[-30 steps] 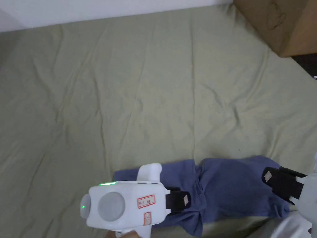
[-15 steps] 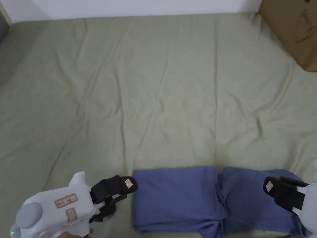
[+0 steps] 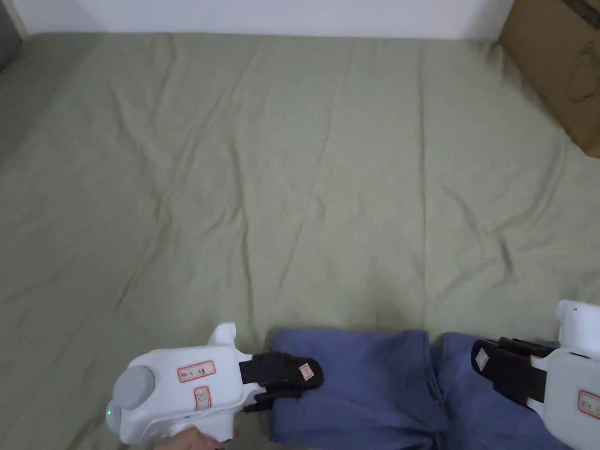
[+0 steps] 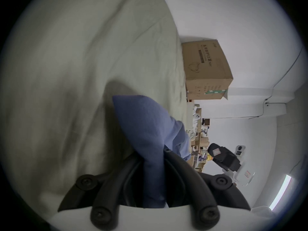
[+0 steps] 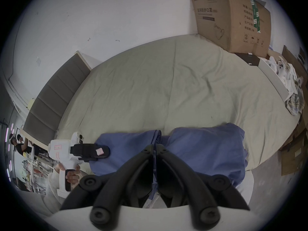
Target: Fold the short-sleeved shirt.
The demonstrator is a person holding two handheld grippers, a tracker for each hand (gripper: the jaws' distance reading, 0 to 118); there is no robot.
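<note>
Blue cotton, already doubled into a long band, lies along the near edge of the pale green bedsheet (image 3: 328,176): this is the short-sleeved shirt (image 3: 375,387), kept close to the person, probably for easy reach. At its left end the white left gripper (image 3: 307,375) has its black jaws closed on a raised corner of the cloth, seen pinched between them in the left gripper view (image 4: 153,159). That grip looks meant to carry this end across. The right gripper (image 5: 155,147) clamps the bunched middle seam, likely anchoring the fold line. A brown cardboard box (image 3: 556,64) sits well apart at the far right corner.
</note>
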